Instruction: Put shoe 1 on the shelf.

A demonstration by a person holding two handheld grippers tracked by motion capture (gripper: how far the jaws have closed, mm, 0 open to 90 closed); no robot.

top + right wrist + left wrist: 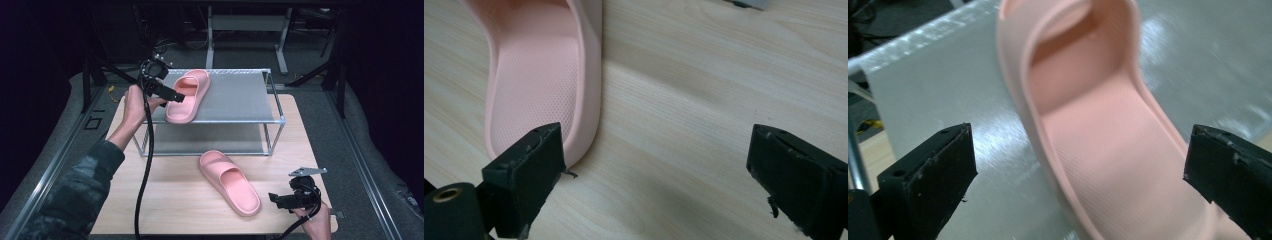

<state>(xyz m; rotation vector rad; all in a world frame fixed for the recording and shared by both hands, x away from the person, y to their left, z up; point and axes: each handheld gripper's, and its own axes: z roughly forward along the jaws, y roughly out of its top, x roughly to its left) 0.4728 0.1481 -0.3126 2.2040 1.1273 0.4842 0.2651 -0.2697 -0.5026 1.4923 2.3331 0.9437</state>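
Pink foam makes up both slippers. One slipper [187,95] is laid on the top shelf of a metal rack [240,97], at its left end, with its heel toward the person and slightly over the front edge. The left gripper [176,96] is held at that heel by the left hand [135,102]; its jaws are spread wide. In the left gripper view the heel of this slipper [1108,150] is seen between the two black jaws, with clear space on either side, so nothing is gripped.

The second slipper [230,181] is laid flat on the wooden table [175,200], in front of the rack, its heel pointed toward the person's right. The right gripper [274,199] is held low, just beside that heel, by the right hand [315,220]. Its jaws are likewise spread apart and empty. In the right gripper view the heel of the second slipper [544,85] is seen close to one jaw, while bare wood is seen between the jaws.
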